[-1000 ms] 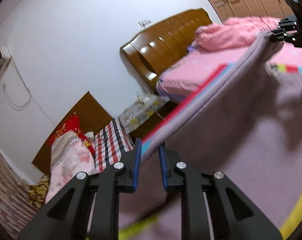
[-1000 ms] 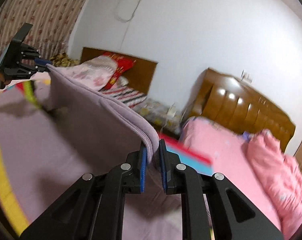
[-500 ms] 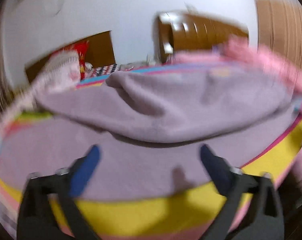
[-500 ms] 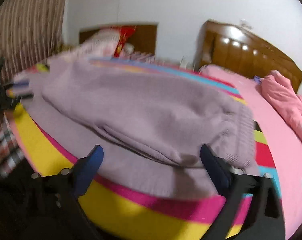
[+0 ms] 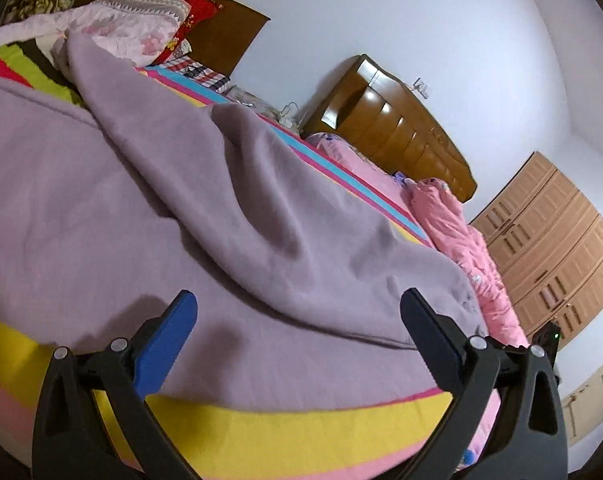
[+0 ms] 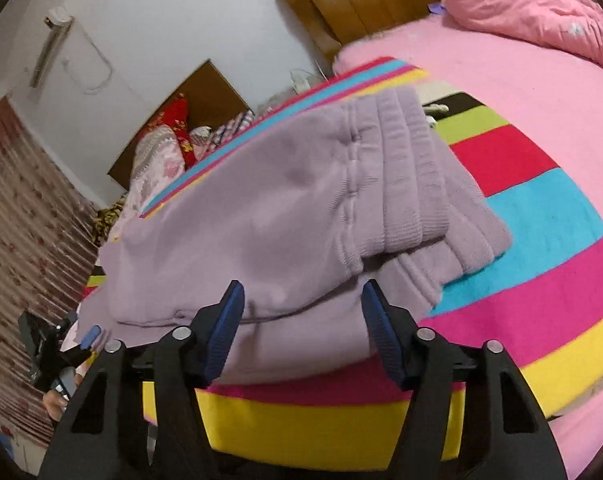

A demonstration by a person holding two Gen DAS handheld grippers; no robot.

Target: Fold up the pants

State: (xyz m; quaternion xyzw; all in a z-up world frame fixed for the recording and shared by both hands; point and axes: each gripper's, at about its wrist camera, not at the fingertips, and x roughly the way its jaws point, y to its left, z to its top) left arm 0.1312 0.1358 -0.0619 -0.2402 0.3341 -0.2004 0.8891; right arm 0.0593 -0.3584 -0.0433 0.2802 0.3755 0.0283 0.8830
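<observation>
The lilac fleece pants (image 5: 229, 208) lie folded over on a striped blanket (image 5: 301, 428) on the bed. In the right wrist view the pants (image 6: 285, 216) show their ribbed waistband (image 6: 413, 176) on top at the right. My left gripper (image 5: 299, 312) is open and empty, just in front of the near fold. My right gripper (image 6: 303, 302) is open and empty, its blue pads either side of the pants' near edge. The left gripper also shows in the right wrist view (image 6: 89, 336) at the far left.
The striped blanket (image 6: 541, 240) covers a pink bed (image 6: 501, 72) with a pink quilt (image 6: 533, 12) and a wooden headboard (image 5: 401, 120). A second bed with pillows (image 5: 141, 20) stands beyond. Wardrobes (image 5: 553, 240) line the right wall.
Both grippers held the pants' edge up a second ago. They let go and opened, the upper layer dropped onto the lower, and both grippers drew back to the near edge.
</observation>
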